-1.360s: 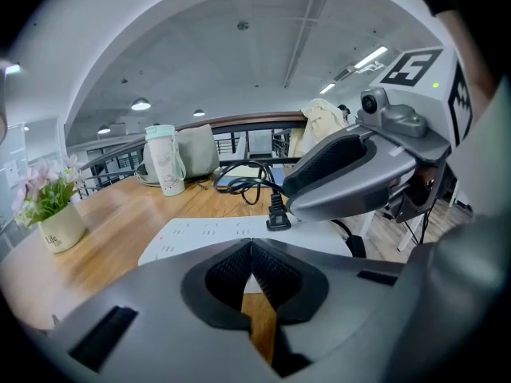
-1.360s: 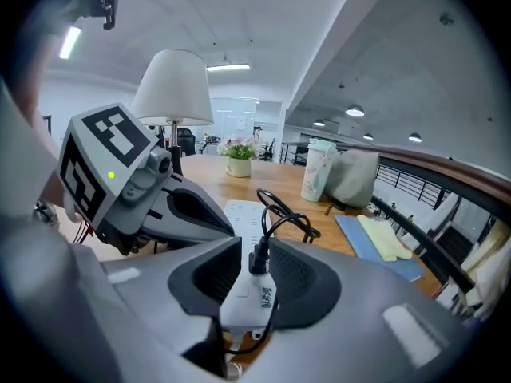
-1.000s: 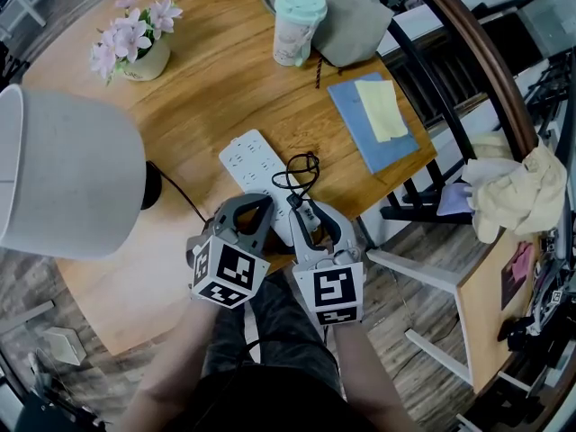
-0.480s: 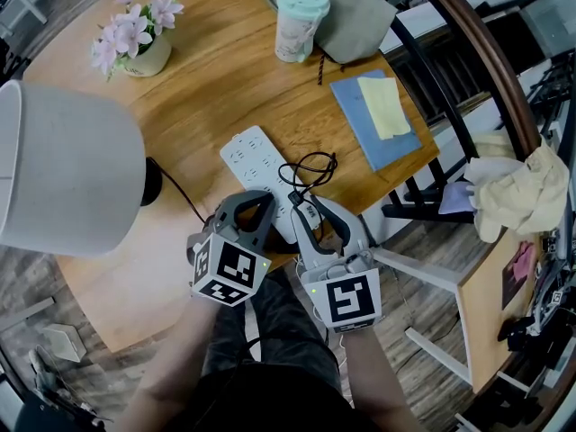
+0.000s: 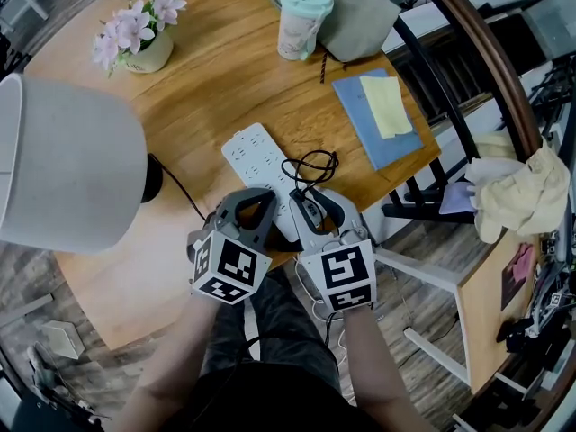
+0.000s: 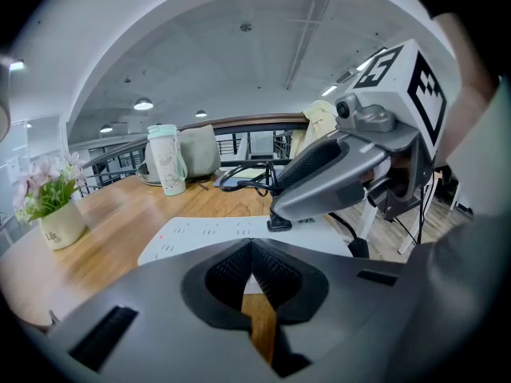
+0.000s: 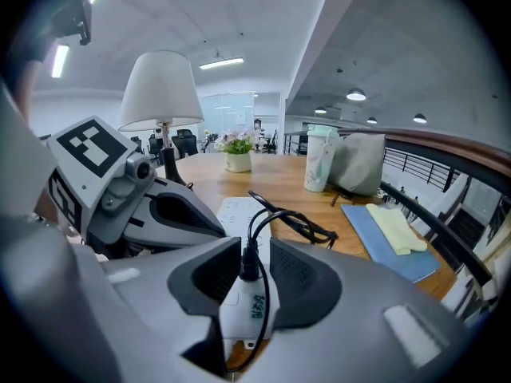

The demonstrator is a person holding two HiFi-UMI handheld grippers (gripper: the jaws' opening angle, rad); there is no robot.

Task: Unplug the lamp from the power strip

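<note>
We hold our right tongs [image 5: 304, 201] clenched on the white plug [image 7: 243, 308]. The plug's body is pinched between the two pads, and its black cord [image 7: 291, 222] rises from the top and loops away toward twelve o'clock. From the head view that loop [image 5: 310, 165] lies on the wood at the three o'clock side of the white power strip [image 5: 252, 156]. The plug sits over the strip's near end, at about six o'clock of it, and we cannot tell whether its pins are in a socket or already clear. Our left tongs [image 5: 256, 201] are clenched on nothing, the pads meeting at the tips [image 6: 252, 250]. These tips are at the strip's near end [image 6: 207, 234], just beside the right tongs at their nine o'clock, but we cannot tell whether they touch the strip. The lamp [image 5: 63, 174] stands at nine o'clock on the round wooden tabletop [image 5: 225, 79], its pale shade covering most of its dark base. A thin black lead runs from that base toward our left tongs. A flower pot [image 5: 135, 39] sits at eleven o'clock, a cup [image 5: 301, 21] with a mint lid at twelve and a grey pouch [image 5: 355, 16] just beside it. At two o'clock lies a blue notebook [image 5: 378, 129] with a yellow sheet [image 5: 385, 106] on it.
</note>
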